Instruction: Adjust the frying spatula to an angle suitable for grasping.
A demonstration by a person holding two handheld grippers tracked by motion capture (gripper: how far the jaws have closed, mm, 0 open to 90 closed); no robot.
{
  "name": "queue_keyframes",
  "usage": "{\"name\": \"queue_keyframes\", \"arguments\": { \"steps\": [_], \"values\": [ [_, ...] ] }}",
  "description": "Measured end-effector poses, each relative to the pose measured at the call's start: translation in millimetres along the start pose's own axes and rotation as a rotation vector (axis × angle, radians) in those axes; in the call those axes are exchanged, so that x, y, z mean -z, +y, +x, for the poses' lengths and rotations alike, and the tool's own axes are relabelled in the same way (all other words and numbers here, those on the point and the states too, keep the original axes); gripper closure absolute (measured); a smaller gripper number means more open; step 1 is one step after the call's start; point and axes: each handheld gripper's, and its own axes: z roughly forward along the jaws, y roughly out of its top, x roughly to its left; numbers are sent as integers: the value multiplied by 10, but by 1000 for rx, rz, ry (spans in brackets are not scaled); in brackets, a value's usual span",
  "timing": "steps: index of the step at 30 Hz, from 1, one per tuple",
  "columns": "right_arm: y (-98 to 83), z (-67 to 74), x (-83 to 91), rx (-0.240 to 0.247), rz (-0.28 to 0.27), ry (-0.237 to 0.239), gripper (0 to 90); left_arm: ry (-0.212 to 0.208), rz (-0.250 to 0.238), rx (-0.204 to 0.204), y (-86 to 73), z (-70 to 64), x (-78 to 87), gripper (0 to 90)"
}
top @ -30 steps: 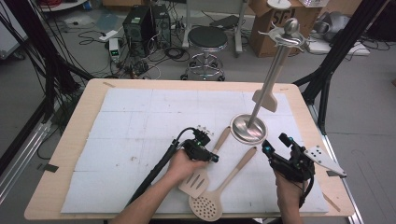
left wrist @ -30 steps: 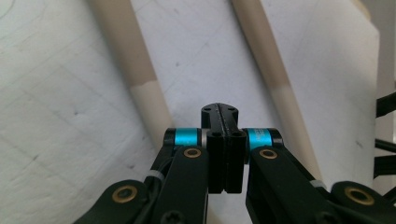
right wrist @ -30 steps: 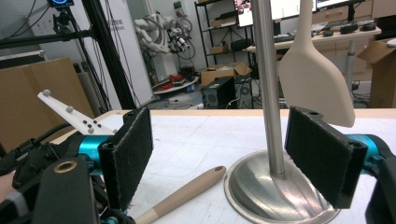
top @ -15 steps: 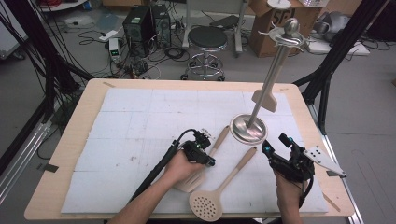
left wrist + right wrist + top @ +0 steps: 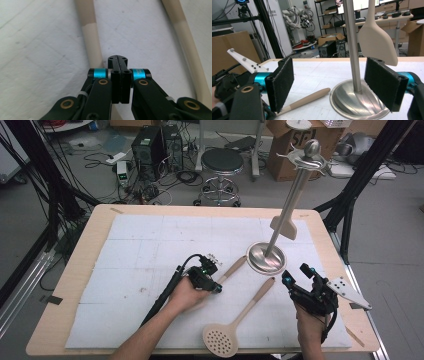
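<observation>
My left gripper (image 5: 216,286) is shut, its jaws pressed together with nothing between them (image 5: 117,61). It hovers just over the beige spatula handle (image 5: 235,267) (image 5: 91,37); whether it touches is unclear. The hand covers the spatula's head. A beige skimmer (image 5: 220,342) with holes lies near the front edge, its handle (image 5: 185,42) running toward the metal stand (image 5: 266,259). My right gripper (image 5: 296,272) (image 5: 332,82) stands open beside the stand's base (image 5: 358,100), pads wide apart and empty. A flat beige turner (image 5: 283,227) (image 5: 377,40) hangs from the stand.
A white mat (image 5: 150,250) covers the wooden table (image 5: 75,285). The stand's pole (image 5: 292,195) leans up to hooks at the top. Beyond the far edge are a stool (image 5: 221,162), cables and boxes on the floor. A black frame leg (image 5: 350,200) is at the right.
My left hand has shifted slightly left and now covers the slotted spatula head that showed a second ago. The right hand has not moved.
</observation>
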Motion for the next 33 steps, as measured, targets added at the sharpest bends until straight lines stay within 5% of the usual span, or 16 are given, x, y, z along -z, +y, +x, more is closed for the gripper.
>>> {"name": "queue_keyframes", "arguments": {
  "steps": [6, 11, 13, 17, 28, 33],
  "values": [
    [-1, 21, -12, 3, 4, 5, 229, 15, -5, 7, -5, 50, 23, 900],
    [-5, 28, -19, 5, 7, 7, 229, -10, -28, 21, -9, 77, 35, 899],
    [-9, 28, -27, 6, 9, 9, 229, -59, -66, 11, -14, 88, 53, 896],
    [-15, 29, -43, 7, 16, 24, 232, -66, -71, 37, -11, 92, 52, 753],
    [-6, 25, -30, 6, 10, 21, 231, -153, -130, 135, -22, 214, 157, 607],
    [-4, 33, -34, 8, 3, 21, 231, -152, -130, 153, -38, 253, 185, 565]
  ]
}}
